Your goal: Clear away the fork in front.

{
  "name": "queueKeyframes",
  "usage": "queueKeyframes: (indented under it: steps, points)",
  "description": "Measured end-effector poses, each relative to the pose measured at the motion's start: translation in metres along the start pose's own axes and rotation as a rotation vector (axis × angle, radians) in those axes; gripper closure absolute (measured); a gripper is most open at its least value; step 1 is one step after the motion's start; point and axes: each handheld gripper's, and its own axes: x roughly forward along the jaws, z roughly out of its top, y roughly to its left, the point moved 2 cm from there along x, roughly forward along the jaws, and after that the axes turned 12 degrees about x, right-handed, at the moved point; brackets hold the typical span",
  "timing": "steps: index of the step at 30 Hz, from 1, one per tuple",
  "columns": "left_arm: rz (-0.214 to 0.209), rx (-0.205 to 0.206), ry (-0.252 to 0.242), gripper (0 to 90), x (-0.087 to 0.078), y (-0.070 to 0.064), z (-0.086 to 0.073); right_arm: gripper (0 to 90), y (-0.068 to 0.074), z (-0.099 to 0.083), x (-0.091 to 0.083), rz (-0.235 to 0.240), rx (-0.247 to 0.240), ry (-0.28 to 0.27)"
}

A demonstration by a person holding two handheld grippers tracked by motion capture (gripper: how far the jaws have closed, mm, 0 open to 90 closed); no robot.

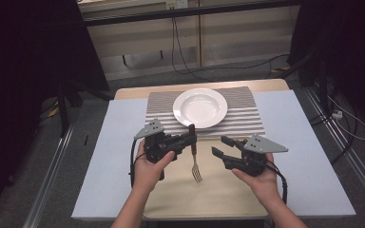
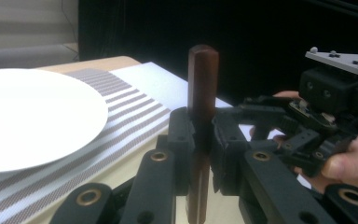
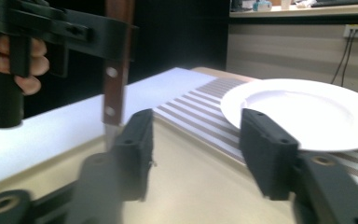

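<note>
Hand-held gripper (image 1: pixel 190 140) on the left was shut tight on the brown handle of the fork (image 1: pixel 194 156). It held the fork up off the tabletop (image 1: pixel 218 190), prongs pointing near, just in front of the white plate (image 1: pixel 200 107) on the striped mat (image 1: pixel 247 118). On the right, the other hand-held gripper (image 1: pixel 221 146) waited with its jaws wide apart, holding nothing. I thought the best way was to keep the squeeze firm, lower the fork slowly beside the plate, and let go only when it lay flat.
</note>
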Motion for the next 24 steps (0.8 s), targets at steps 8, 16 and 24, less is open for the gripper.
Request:
queueKeyframes:
  steps: [8, 16, 24]
  points:
    - [-0.008, -0.038, 0.026, 80.3, -0.015, 0.009, -0.008, 27.8, -0.014, -0.005, -0.014, -0.058, -0.017, 0.0]
    - [-0.024, -0.064, 0.057, 80.6, -0.023, 0.01, -0.013, 21.3, -0.024, -0.011, -0.02, -0.084, -0.021, 0.027]
    - [-0.045, -0.074, 0.086, 80.6, -0.027, 0.012, -0.016, 18.2, -0.024, -0.01, -0.021, -0.081, -0.022, 0.035]
